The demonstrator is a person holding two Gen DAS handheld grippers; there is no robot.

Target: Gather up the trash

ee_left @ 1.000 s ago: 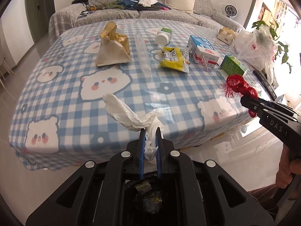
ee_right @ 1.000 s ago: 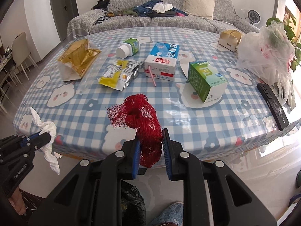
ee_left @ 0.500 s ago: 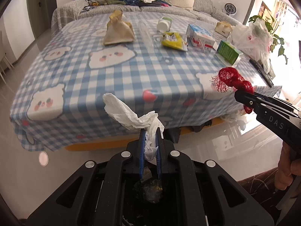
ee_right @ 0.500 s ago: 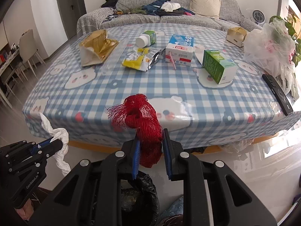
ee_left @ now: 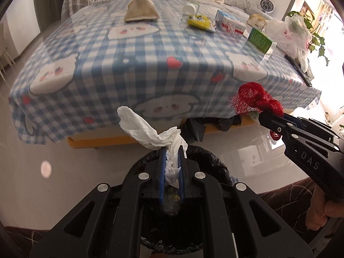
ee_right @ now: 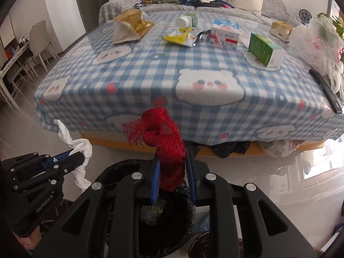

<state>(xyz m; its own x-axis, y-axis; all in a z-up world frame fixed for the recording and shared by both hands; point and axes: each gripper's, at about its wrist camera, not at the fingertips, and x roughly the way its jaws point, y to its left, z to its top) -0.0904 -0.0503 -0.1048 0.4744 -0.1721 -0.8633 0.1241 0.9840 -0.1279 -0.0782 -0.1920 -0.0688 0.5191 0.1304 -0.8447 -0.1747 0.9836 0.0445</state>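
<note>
Daylight enters from 3 o'clock; window area [ee_left: 329, 21] overexposed. Glare streaks on glossy floor [ee_right: 301, 182]. Tablecloth [ee_left: 133, 68] motion-blurred; near gripper bodies sharp. Strong fisheye curvature, dark vignette at all corners. Overall bright.

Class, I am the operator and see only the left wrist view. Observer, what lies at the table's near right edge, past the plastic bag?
Observer: A black remote, lying flat on the checked tablecloth.
Operator: Anything left of the table?
Observer: Pale dining chairs beside another table.
Operator: Is the right gripper over the bin?
Observer: Yes, the right gripper, shut on the red mesh net, hangs above the black-lined bin.
</note>
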